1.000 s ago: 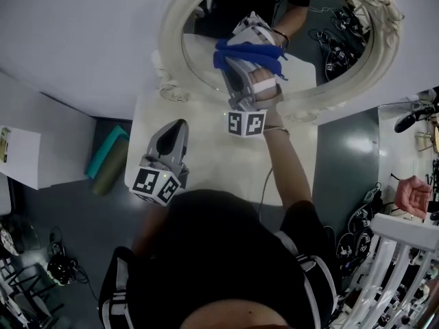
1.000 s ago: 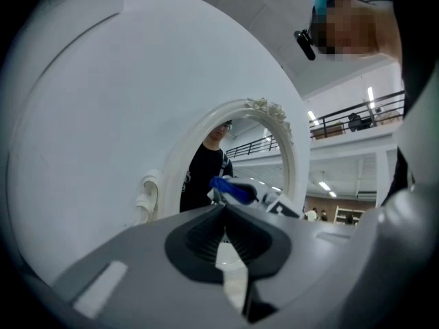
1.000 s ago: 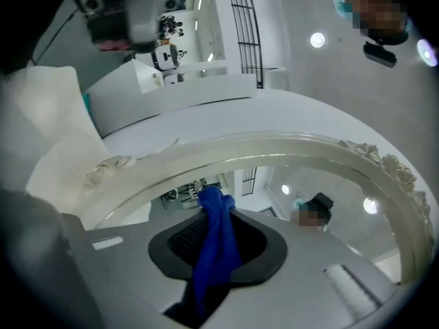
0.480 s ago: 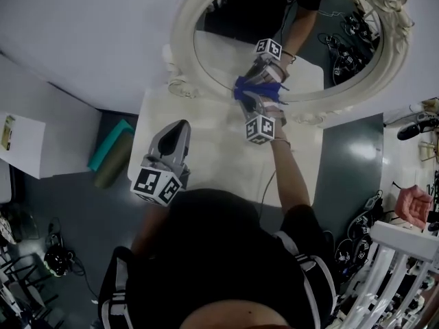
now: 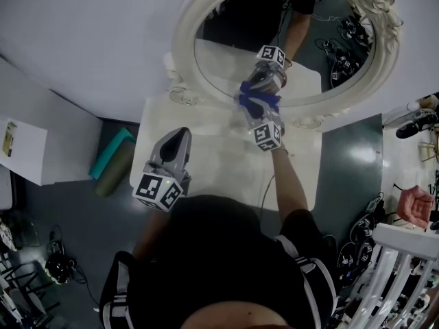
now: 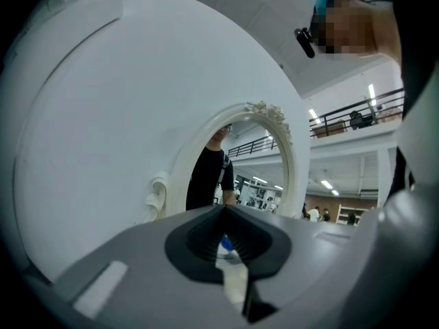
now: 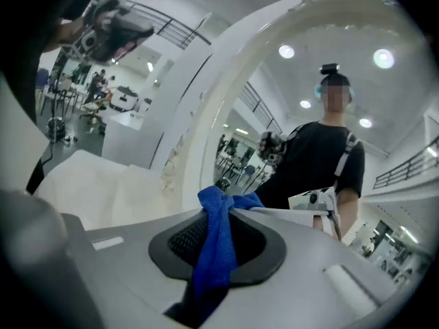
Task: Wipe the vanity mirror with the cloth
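The oval vanity mirror in its ornate cream frame stands at the back of a white table. My right gripper is shut on a blue cloth and presses it against the lower part of the glass; its reflection shows just above. In the right gripper view the cloth hangs bunched between the jaws of the right gripper, with the mirror frame close ahead. My left gripper hovers over the table's left part, shut with nothing in it. In the left gripper view the left gripper points at the mirror.
A teal roll lies on the dark floor left of the table, beside a white cabinet. Cables and a white rack crowd the floor on the right. Another person's hand shows at the right edge.
My right gripper has slid down the glass with the blue cloth, toward the mirror's lower rim. The left gripper has stayed put over the table.
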`<move>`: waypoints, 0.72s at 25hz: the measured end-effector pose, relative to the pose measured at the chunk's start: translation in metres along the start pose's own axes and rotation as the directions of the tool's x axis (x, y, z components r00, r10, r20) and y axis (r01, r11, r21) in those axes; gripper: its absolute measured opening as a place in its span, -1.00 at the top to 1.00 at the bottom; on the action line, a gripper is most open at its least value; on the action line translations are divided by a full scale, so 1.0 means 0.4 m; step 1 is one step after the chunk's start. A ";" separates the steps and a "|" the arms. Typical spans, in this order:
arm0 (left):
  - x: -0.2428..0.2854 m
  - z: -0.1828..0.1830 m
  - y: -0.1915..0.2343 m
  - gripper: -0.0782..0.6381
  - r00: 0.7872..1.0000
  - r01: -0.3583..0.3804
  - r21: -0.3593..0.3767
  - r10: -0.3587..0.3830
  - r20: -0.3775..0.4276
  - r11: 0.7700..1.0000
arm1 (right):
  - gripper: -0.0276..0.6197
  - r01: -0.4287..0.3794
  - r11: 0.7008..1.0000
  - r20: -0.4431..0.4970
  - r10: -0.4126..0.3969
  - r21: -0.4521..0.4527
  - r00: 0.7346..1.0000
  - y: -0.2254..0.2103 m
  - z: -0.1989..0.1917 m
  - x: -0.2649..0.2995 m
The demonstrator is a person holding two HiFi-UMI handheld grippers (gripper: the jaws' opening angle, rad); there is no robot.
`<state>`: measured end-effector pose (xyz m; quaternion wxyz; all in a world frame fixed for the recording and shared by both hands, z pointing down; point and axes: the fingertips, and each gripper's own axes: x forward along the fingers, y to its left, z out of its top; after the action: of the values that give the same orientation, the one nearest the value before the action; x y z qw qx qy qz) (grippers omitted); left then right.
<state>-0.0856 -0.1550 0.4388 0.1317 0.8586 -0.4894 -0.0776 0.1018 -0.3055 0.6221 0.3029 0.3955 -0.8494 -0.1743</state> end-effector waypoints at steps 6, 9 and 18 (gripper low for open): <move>0.024 0.004 -0.005 0.75 1.000 0.023 -0.013 -0.023 -0.005 1.000 | 0.73 0.165 0.735 0.255 -0.423 0.658 0.870 -0.224 0.183 -0.199; 0.039 0.005 -0.023 0.75 0.999 0.046 -0.016 -0.046 -0.009 0.999 | 0.73 0.140 0.523 0.281 -0.642 0.841 0.714 -0.315 0.224 -0.341; 0.068 -0.005 -0.053 0.75 0.996 0.084 -0.020 -0.085 -0.019 0.996 | 0.73 0.237 0.273 0.191 -0.928 0.932 0.320 -0.552 0.232 -0.659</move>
<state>-0.0537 -0.1677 0.4341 0.1412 0.8780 -0.4505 -0.0792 0.2991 -0.2338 0.3345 -0.3764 0.6917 -0.6150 -0.0419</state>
